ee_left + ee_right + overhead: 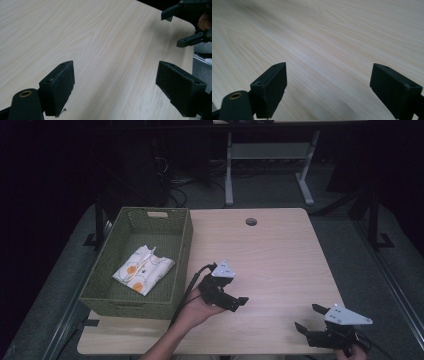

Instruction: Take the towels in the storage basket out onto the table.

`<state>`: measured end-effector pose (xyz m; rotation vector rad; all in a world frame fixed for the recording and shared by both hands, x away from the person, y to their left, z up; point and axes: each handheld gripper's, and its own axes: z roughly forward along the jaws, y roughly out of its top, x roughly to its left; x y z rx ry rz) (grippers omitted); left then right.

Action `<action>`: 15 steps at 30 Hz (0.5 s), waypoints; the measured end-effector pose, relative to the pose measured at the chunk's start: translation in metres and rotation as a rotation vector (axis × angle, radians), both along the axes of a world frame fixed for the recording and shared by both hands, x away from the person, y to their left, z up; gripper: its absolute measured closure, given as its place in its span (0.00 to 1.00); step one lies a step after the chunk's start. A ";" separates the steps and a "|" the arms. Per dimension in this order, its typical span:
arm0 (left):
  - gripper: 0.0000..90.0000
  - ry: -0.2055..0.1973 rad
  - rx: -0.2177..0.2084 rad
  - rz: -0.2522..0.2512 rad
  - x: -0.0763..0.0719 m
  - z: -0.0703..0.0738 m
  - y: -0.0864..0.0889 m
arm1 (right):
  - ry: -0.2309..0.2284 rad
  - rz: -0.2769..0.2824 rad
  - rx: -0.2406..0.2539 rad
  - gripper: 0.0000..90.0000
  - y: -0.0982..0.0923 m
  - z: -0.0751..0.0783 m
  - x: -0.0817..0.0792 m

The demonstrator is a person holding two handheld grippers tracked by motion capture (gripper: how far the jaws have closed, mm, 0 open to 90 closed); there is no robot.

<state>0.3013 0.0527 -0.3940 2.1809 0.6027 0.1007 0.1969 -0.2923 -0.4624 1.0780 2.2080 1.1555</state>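
Low in the high view, the right hand-held gripper (309, 316) sits with jaws spread and empty over the pale wood-grain counter (280, 255). Left of it, the left hand-held gripper (239, 301) is likewise spread. The folded white cloth with orange flowers (143, 269) lies farther off at centre left, inside the green woven basket (184, 251) — a reach could snag that rim and shove the basket.

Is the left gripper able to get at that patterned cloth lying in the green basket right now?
Probably yes. The left gripper is open, empty and close to the green basket. The basket is open-topped, and the patterned cloth lies uncovered, so only the wall needs clearing.
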 end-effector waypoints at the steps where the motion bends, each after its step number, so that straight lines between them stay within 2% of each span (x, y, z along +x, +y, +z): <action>1: 0.17 0.001 -0.004 -0.003 0.001 0.003 0.001 | -0.002 -0.001 -0.001 0.15 0.000 0.000 0.000; 5: 0.17 -0.015 -0.019 -0.012 0.002 0.015 0.004 | -0.001 -0.006 0.005 0.15 -0.001 0.000 0.000; 7: 0.17 -0.024 -0.008 -0.020 0.004 0.023 0.007 | -0.001 -0.004 0.005 0.15 0.000 0.000 0.000; 12: 0.17 -0.018 -0.005 -0.034 0.007 0.036 0.016 | -0.004 0.000 0.005 0.15 0.000 0.001 -0.001; 15: 0.17 0.002 -0.025 -0.038 0.014 0.046 0.029 | -0.006 0.002 0.001 0.15 0.000 0.001 -0.001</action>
